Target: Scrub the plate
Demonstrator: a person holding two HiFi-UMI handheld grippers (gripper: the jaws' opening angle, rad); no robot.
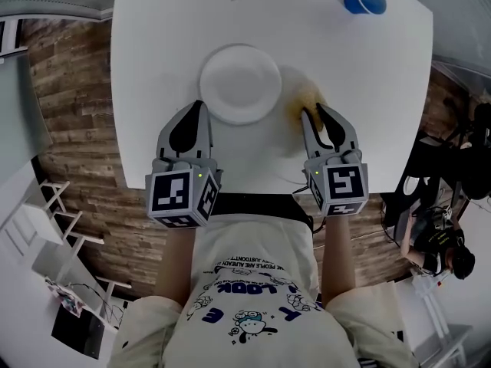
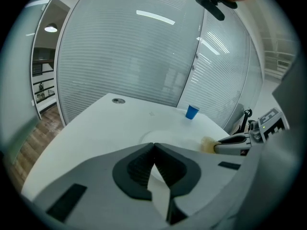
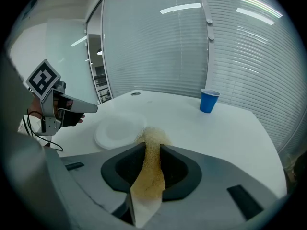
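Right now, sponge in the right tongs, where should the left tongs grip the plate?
Probably the plate by its near-left rim, the left tongs coming in low from their side. It lies flat on the table, so only the raised edge fits between jaws; that side leaves the rest open to the sponge. Open them first: they are shut.

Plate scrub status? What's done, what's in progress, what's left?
Done: the right gripper is clamped on the sponge, beside the plate. In hand: the left gripper, shut, sits at the plate's edge. Left: the sponge is not on the plate yet, so all the scrubbing remains.
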